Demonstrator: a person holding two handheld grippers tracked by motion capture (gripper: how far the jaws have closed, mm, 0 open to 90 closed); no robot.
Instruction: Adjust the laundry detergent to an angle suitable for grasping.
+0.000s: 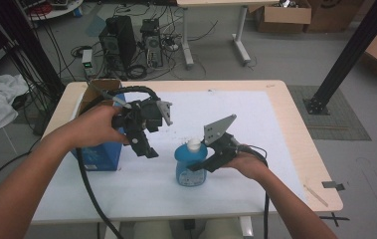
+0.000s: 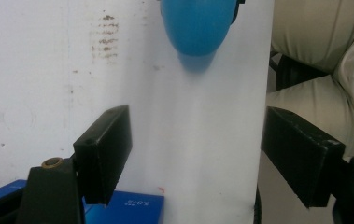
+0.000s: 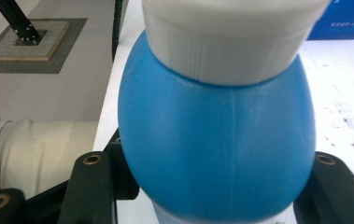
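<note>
Wooden table (image 1: 295, 124) under white sheet (image 1: 255, 124); blue bottle (image 1: 190, 169), blue box (image 1: 99, 154) on it.

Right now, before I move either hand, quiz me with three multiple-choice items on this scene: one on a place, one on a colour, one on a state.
1. Where is the blue box?
A. at the table's left edge
B. on the floor
C. right of the bottle

2. What colour is the cap of the bottle?
A. red
B. white
C. black

3. How are the jaws of the left gripper?
A. shut on the cap
C. shut on the box
B. open, holding nothing

Answers: 1 A, the high view shows it by the left hand. 2 B, white above the blue body. 3 B, bare table shows between its jaws, while the right gripper clasps the bottle.
</note>
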